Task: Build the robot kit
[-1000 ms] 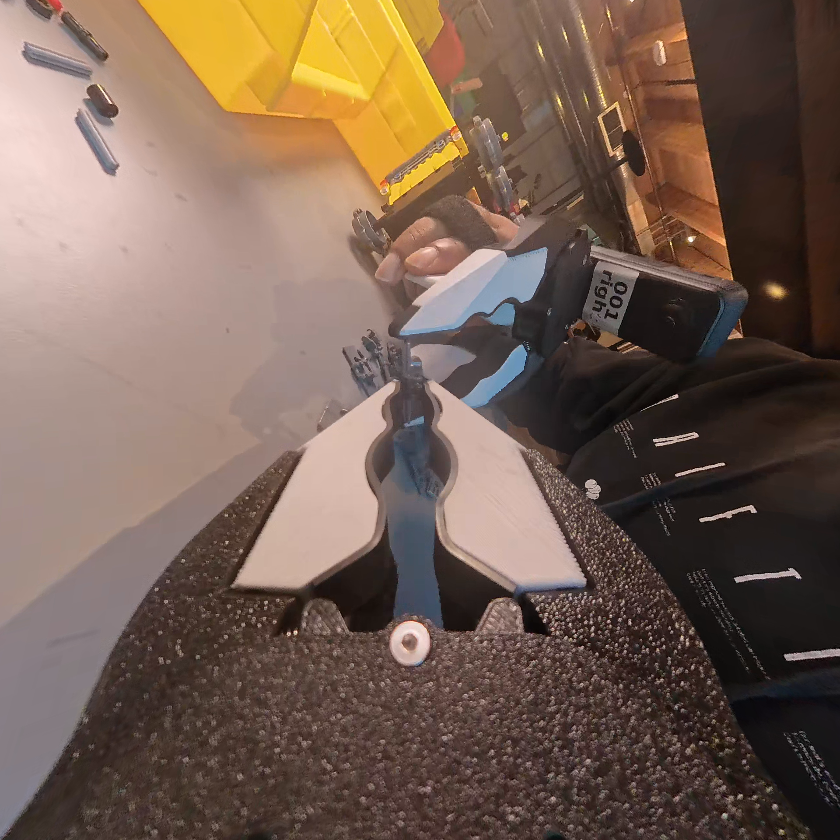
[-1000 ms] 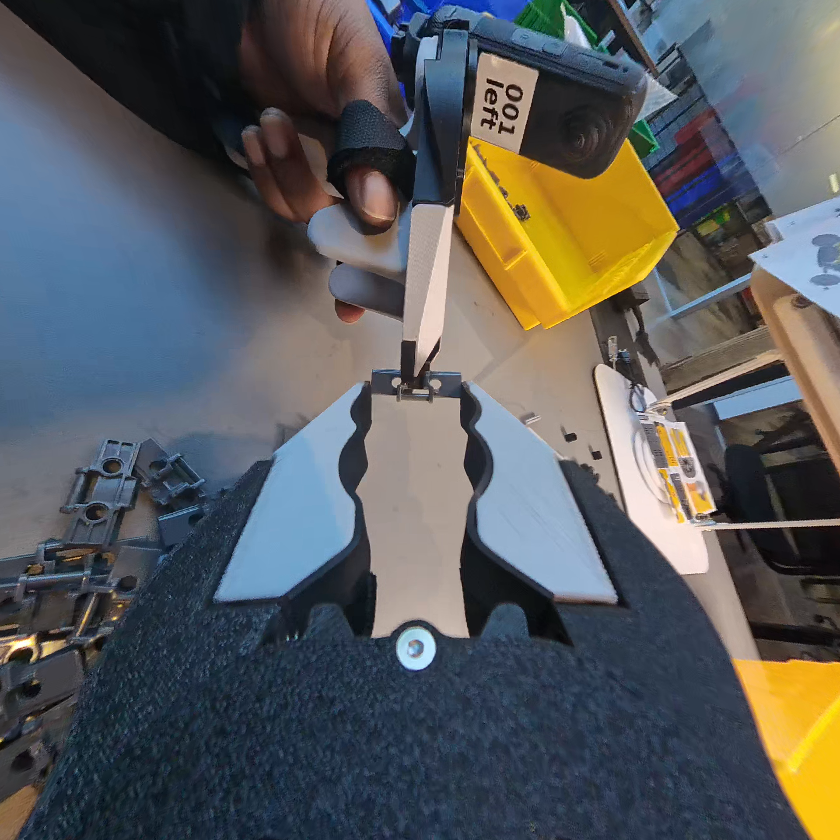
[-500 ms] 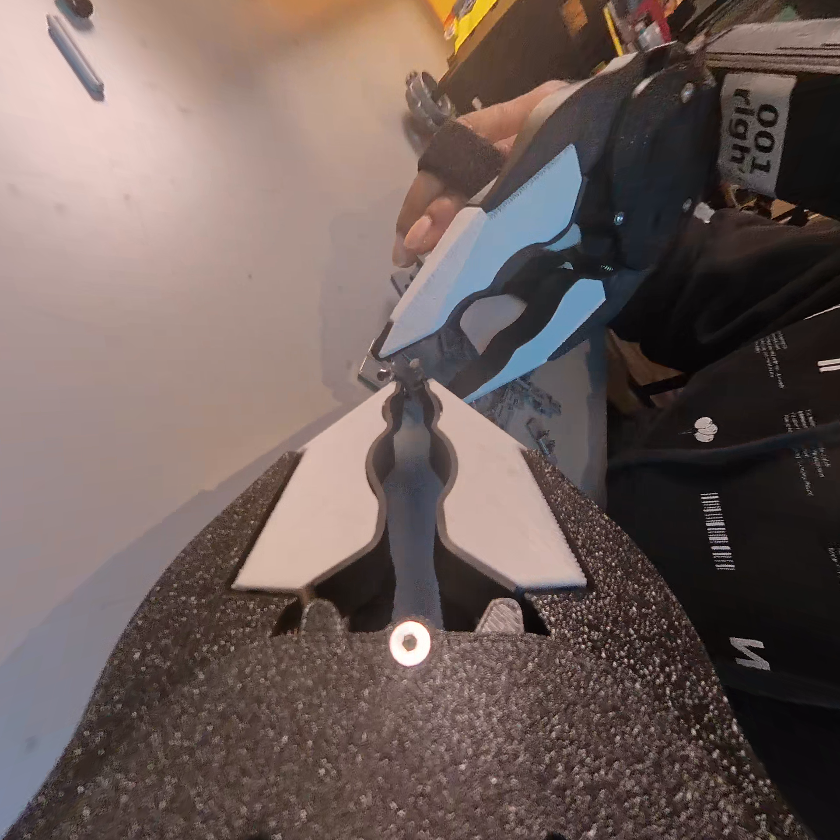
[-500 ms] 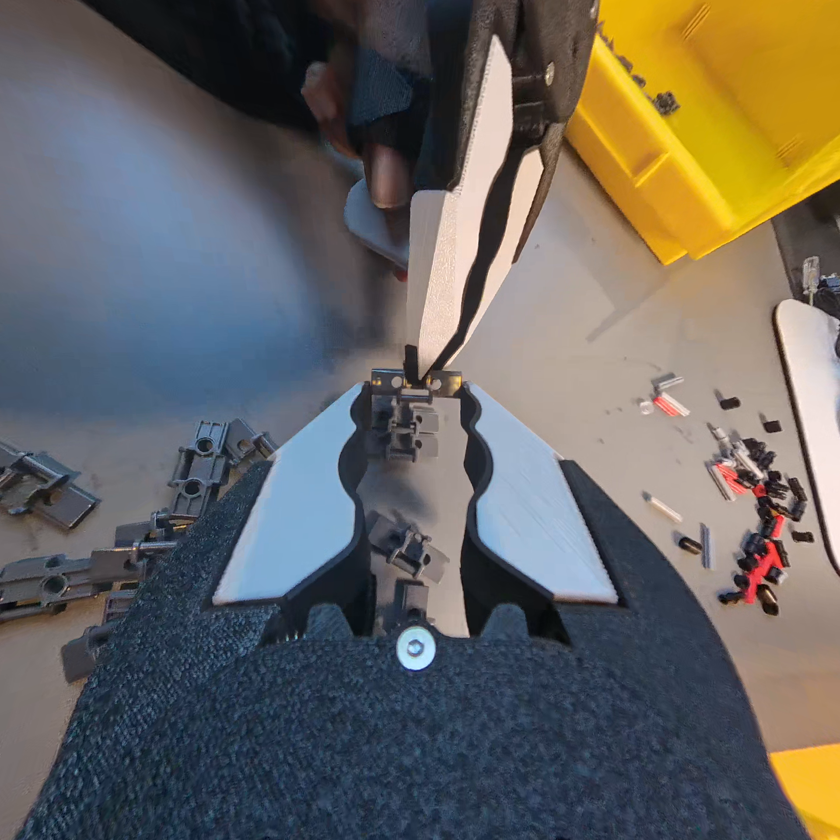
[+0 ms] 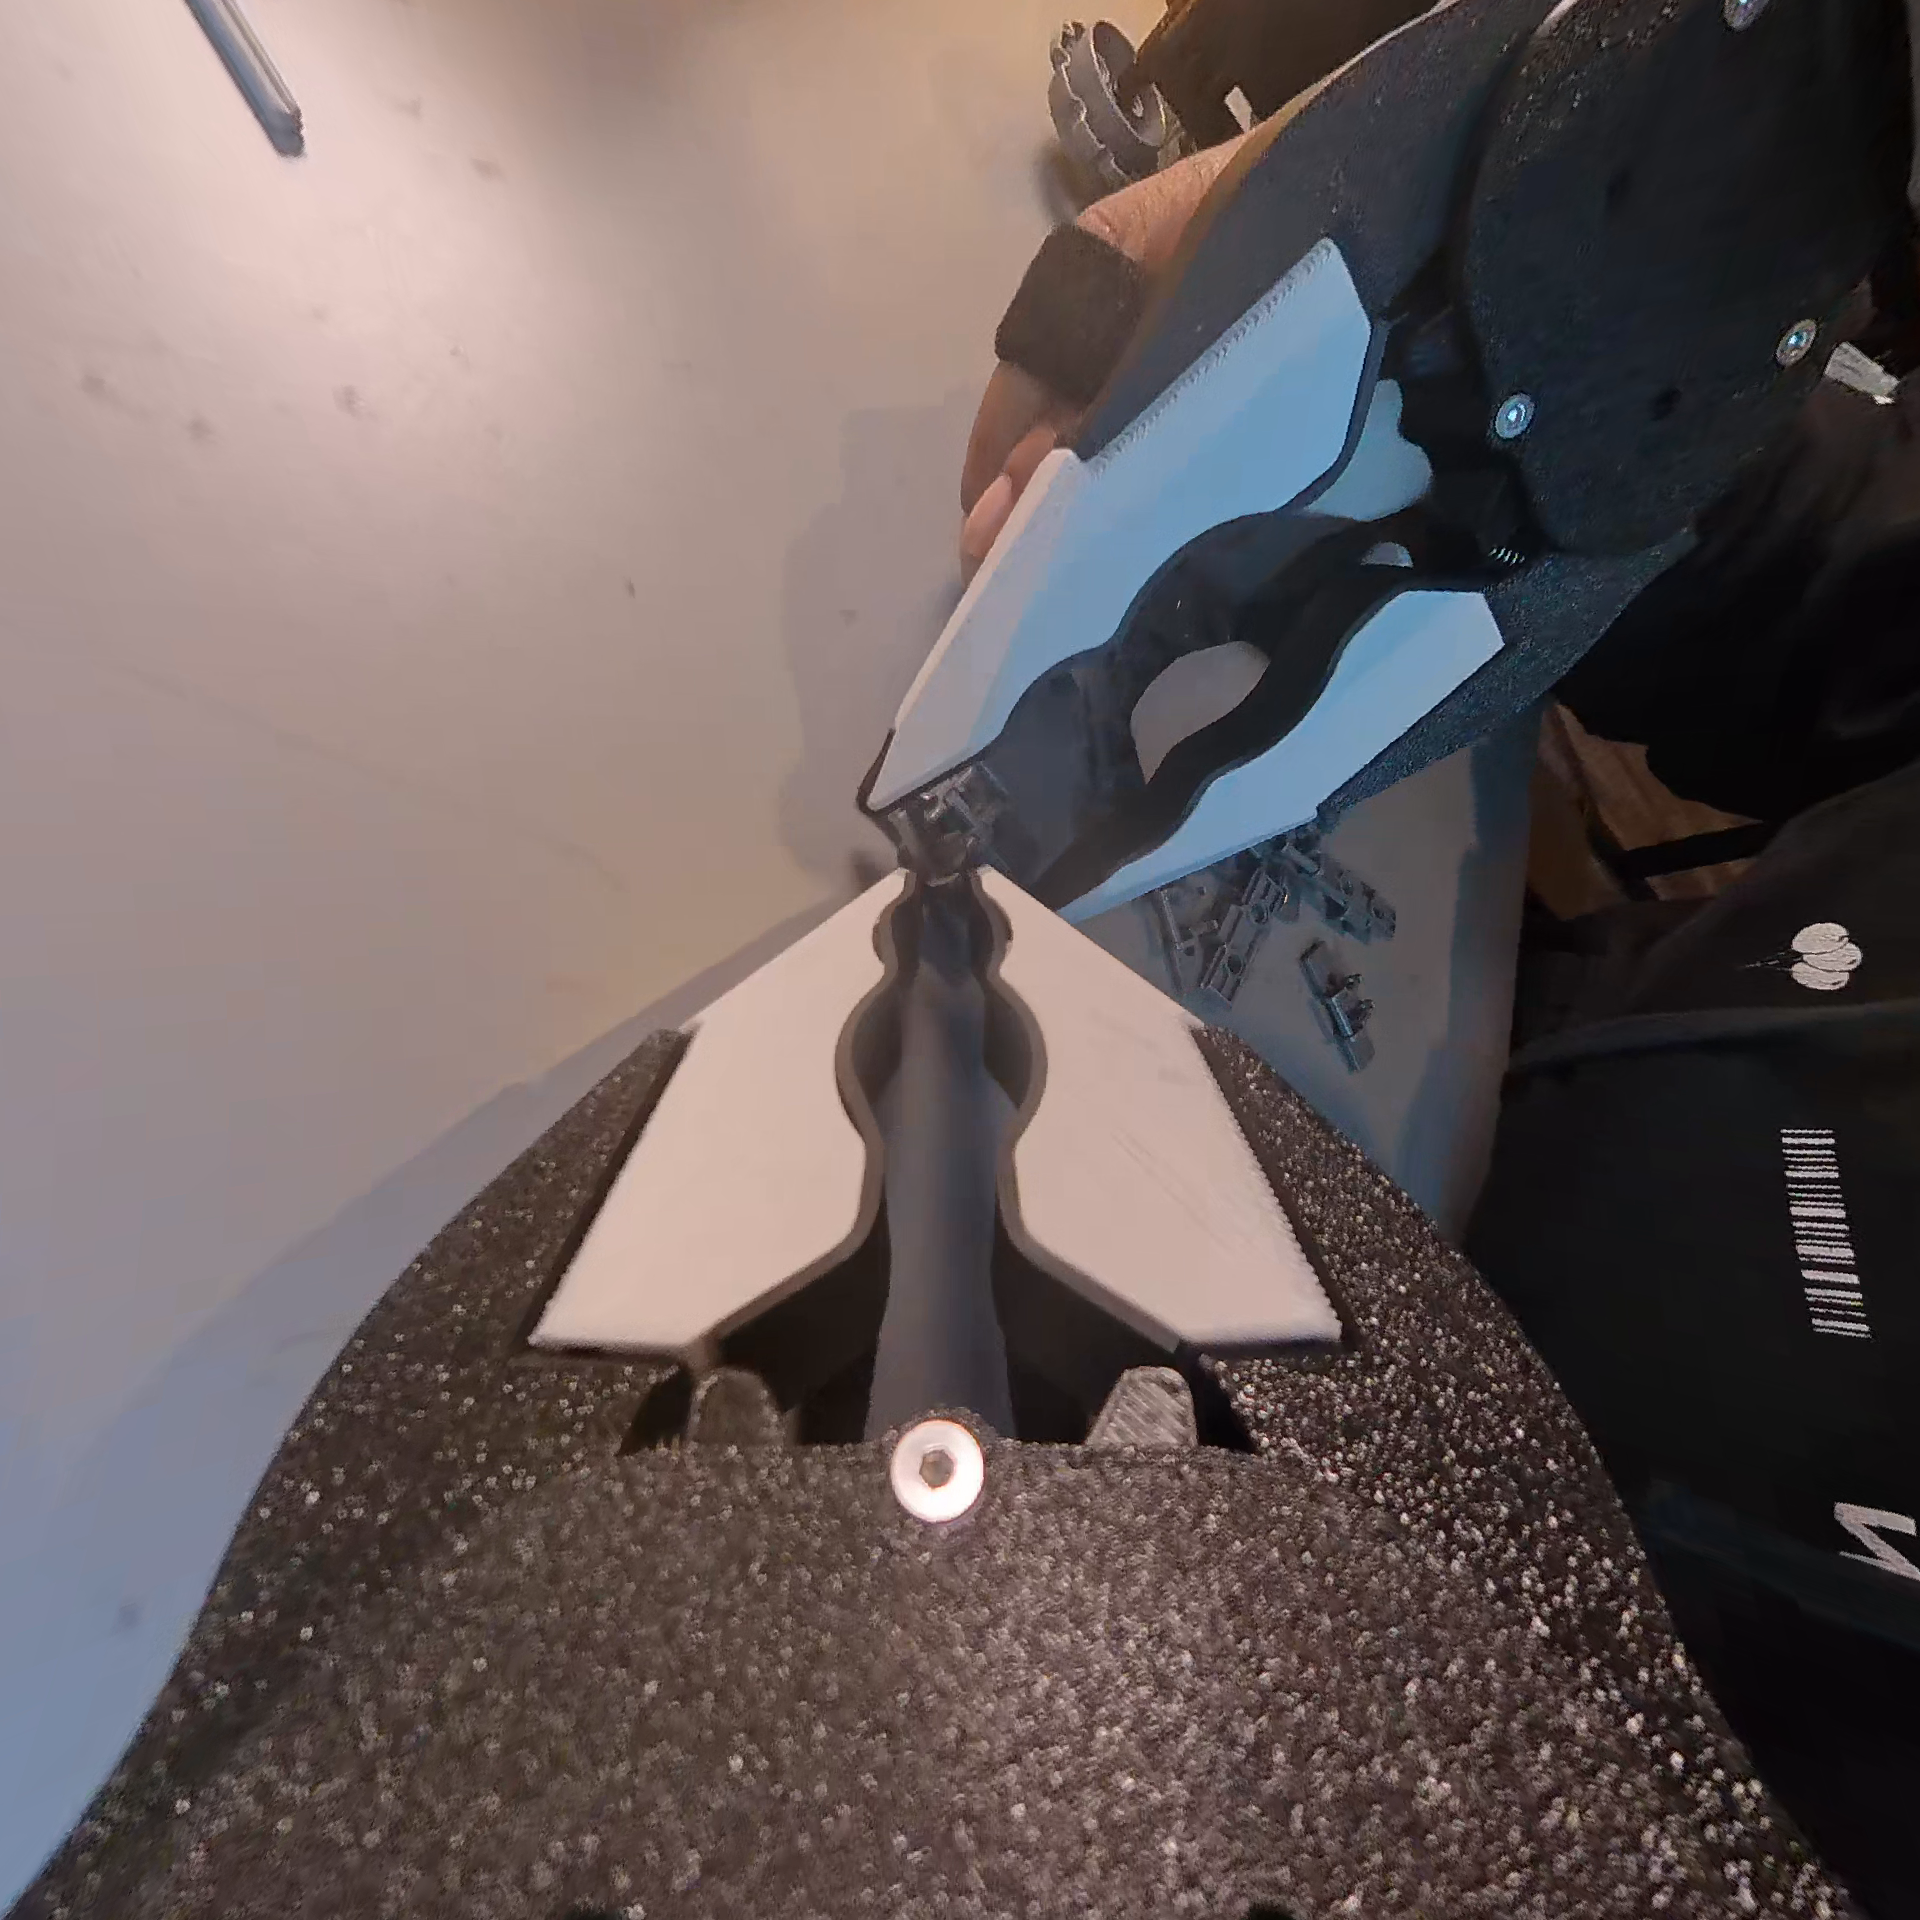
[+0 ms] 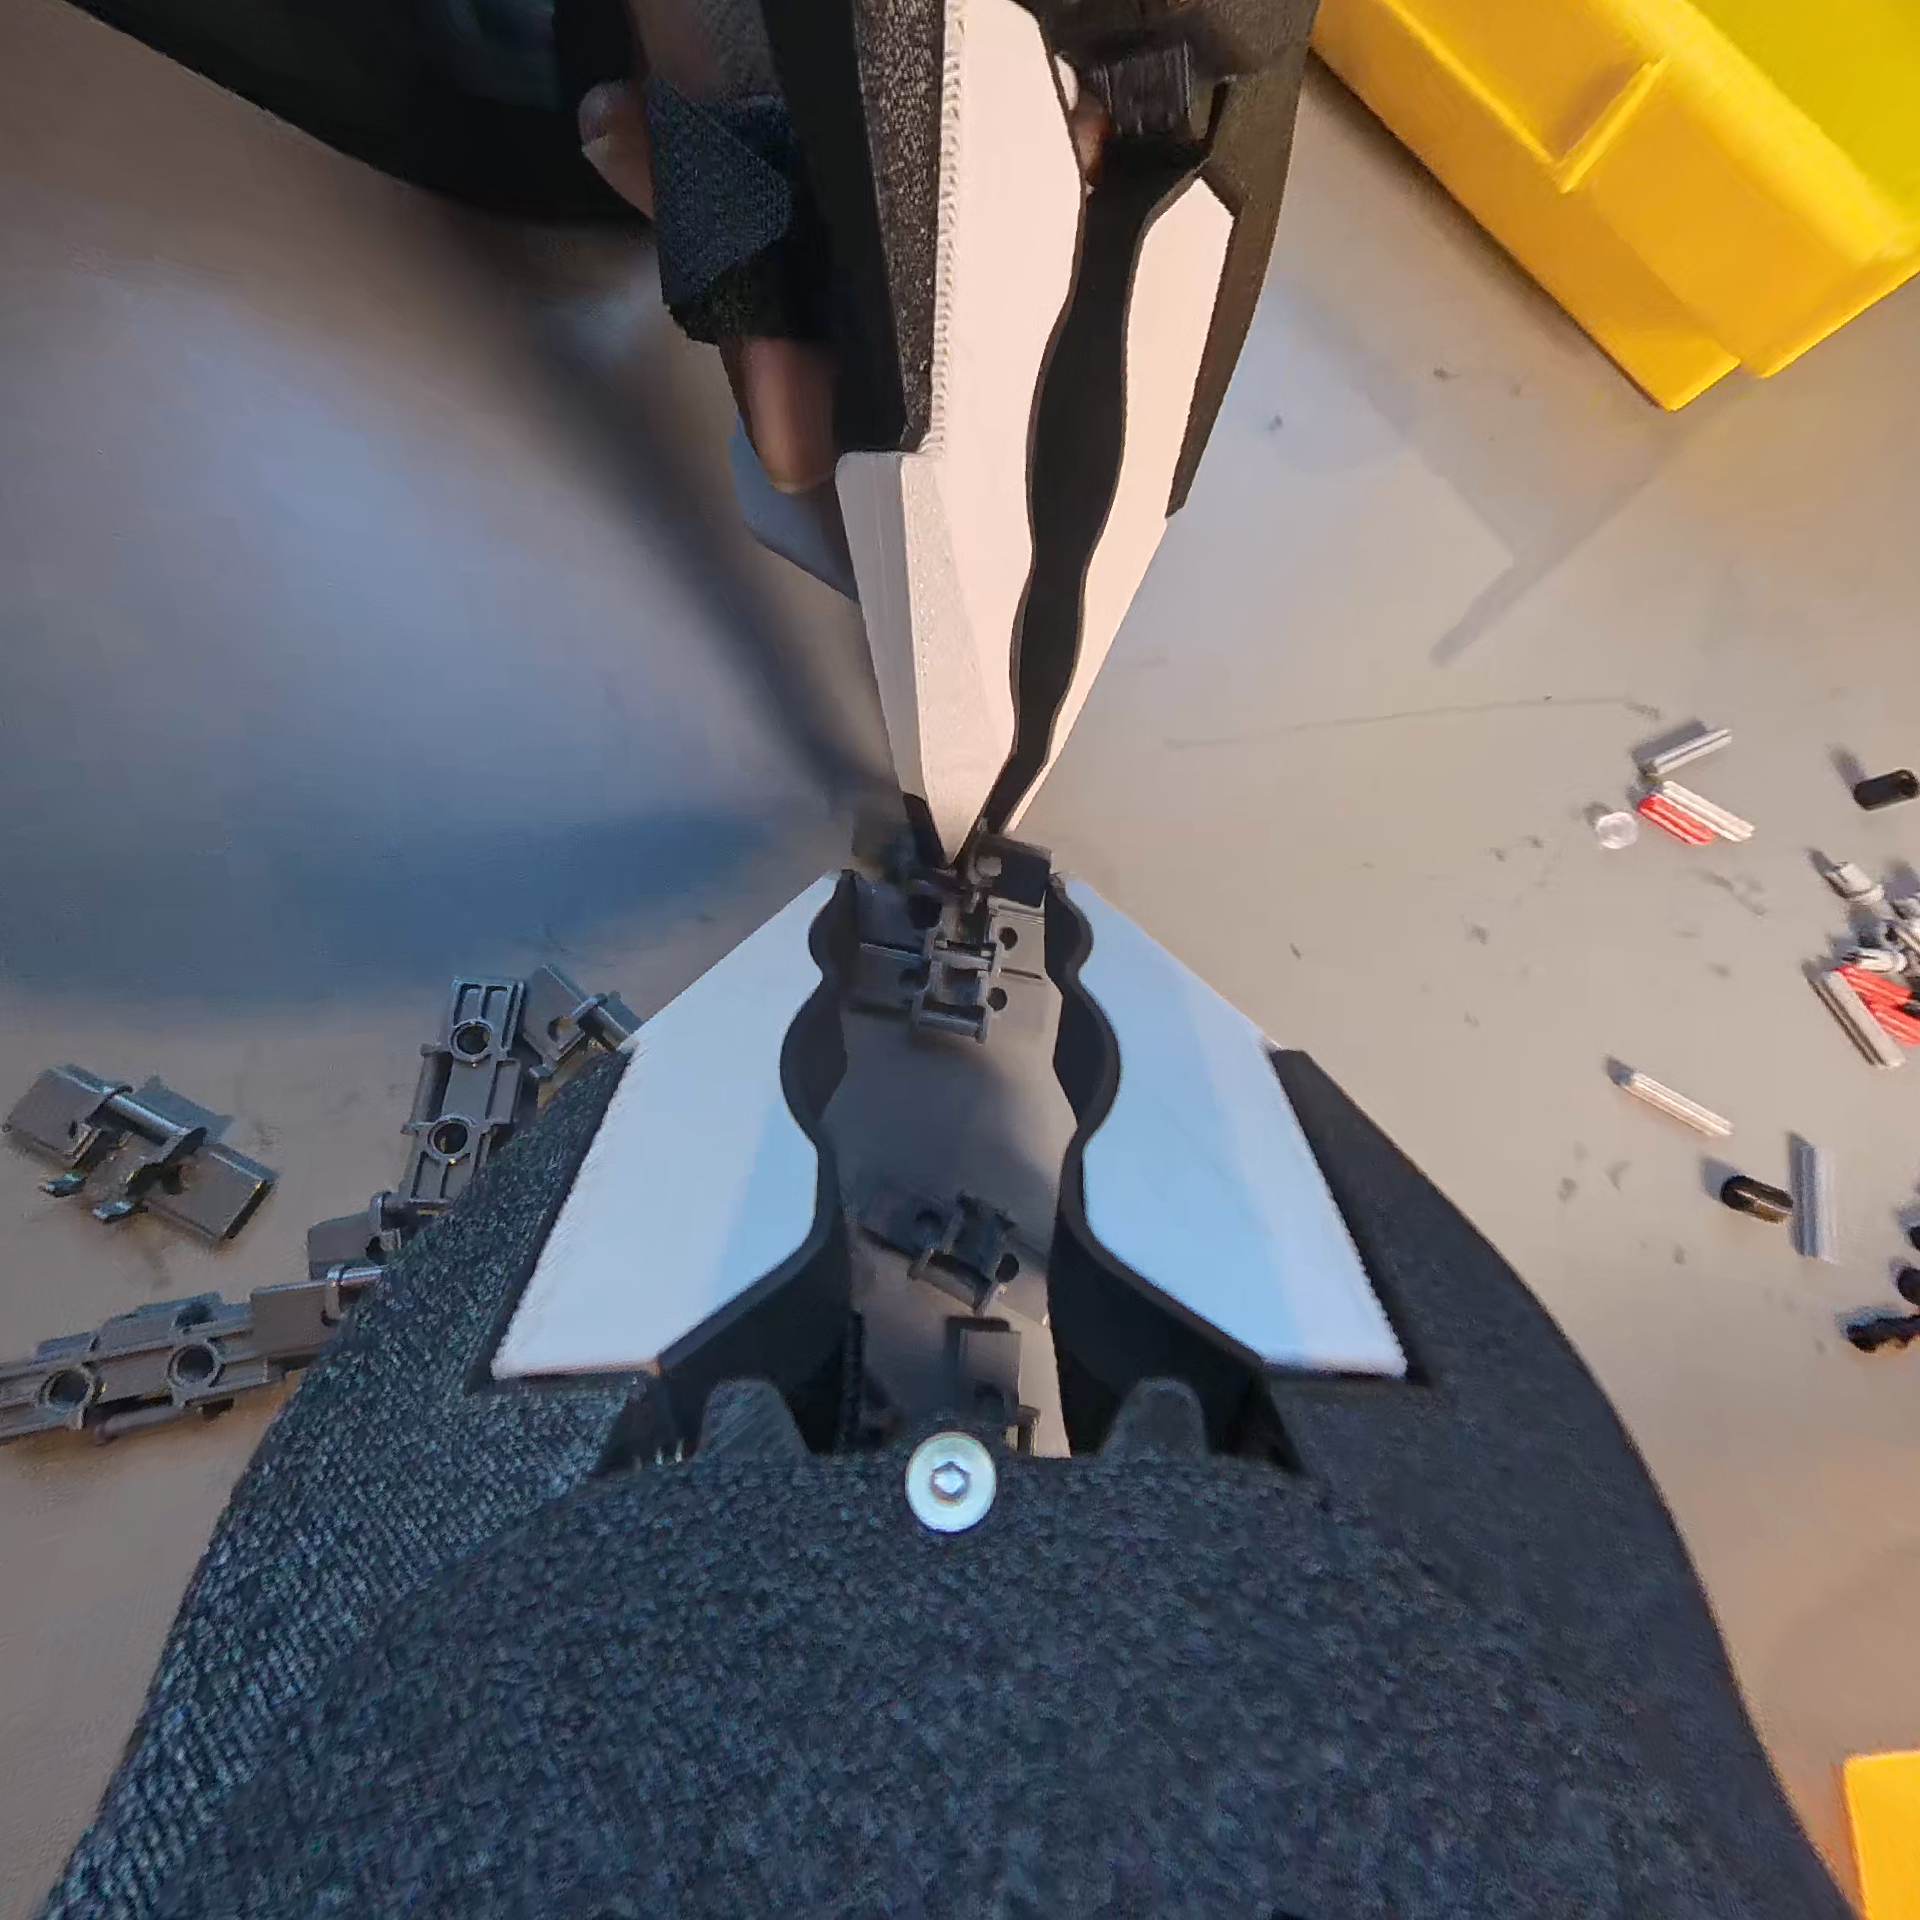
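Grippers are meeting tip to tip just above the table (image 6: 312, 644), each pinching its own small grey plastic piece.

In the right wrist view, the right gripper (image 6: 951, 883) is reaching forward and down, its fingers drawn in narrow on a grey link (image 6: 951, 961) with small round holes, which is sitting crosswise between the tips. Coming down steeply from above, the left gripper (image 6: 971, 821) is pointing almost straight at it, its fingers nearly together and nipping another link (image 6: 1013, 868) at the very tip. That piece is touching the one in the right gripper. A gloved thumb (image 6: 769, 405) is pressing beside the left gripper's body.

In the left wrist view, the left gripper (image 5: 940, 899) is aiming up and forward, and the right gripper (image 5: 935, 821) is slanting in from the upper right, with a hand (image 5: 1049, 395) in a black strap behind it. The held pieces are too dark and small there to tell apart.

Loose links (image 6: 457, 1101) are lying on the table to the right gripper's left, some joined in a short chain (image 6: 156, 1371). Small pins (image 6: 1870, 997), black, red and grey, are scattered well off to its right. A yellow bin (image 6: 1621, 177) is standing at the far right corner.
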### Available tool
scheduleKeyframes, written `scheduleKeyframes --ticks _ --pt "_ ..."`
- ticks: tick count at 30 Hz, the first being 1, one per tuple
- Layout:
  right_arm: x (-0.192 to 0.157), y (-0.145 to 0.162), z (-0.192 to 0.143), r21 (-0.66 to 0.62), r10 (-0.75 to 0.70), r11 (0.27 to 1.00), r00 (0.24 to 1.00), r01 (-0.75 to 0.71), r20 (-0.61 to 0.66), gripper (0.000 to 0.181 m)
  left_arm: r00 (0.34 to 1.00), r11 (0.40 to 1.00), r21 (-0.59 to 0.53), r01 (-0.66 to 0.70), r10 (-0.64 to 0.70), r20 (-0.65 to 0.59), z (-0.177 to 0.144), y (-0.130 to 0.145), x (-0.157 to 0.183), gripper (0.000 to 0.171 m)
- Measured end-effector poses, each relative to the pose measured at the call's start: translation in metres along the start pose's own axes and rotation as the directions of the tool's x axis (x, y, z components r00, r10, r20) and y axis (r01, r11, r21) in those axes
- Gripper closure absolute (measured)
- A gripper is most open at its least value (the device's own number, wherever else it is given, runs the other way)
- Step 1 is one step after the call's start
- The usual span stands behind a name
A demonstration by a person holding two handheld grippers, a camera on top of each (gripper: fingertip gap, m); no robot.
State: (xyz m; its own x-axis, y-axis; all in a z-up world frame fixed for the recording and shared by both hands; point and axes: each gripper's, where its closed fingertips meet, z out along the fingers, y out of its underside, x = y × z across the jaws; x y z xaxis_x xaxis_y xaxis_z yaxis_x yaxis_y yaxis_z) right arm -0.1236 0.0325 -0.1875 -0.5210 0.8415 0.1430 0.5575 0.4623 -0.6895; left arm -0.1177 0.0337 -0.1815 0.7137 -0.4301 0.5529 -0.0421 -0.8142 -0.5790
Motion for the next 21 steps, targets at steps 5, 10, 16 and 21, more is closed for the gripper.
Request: scheduleKeyframes --ticks 5,10,16,21 --pt "0.004 0.000 -0.011 0.006 -0.010 1.000 1.000 0.011 -0.018 0.143 0.999 0.999 0.018 0.032 -0.031 -0.012 -0.003 -0.003 -0.004 0.166" --pt "0.006 -0.003 -0.019 0.023 -0.028 0.999 0.999 0.028 -0.026 0.167 0.998 0.998 0.021 0.059 -0.058 -0.036 -0.004 -0.006 -0.006 0.166" --pt "0.014 -0.002 -0.013 0.018 -0.030 0.999 0.997 0.031 -0.076 0.180 0.998 0.998 -0.024 0.051 -0.051 -0.041 -0.002 -0.010 -0.012 0.166" --pt "0.015 0.009 -0.017 -0.016 0.027 0.999 0.998 -0.028 -0.052 0.172 0.998 0.998 -0.070 0.005 -0.010 -0.066 -0.006 -0.016 -0.010 0.166"
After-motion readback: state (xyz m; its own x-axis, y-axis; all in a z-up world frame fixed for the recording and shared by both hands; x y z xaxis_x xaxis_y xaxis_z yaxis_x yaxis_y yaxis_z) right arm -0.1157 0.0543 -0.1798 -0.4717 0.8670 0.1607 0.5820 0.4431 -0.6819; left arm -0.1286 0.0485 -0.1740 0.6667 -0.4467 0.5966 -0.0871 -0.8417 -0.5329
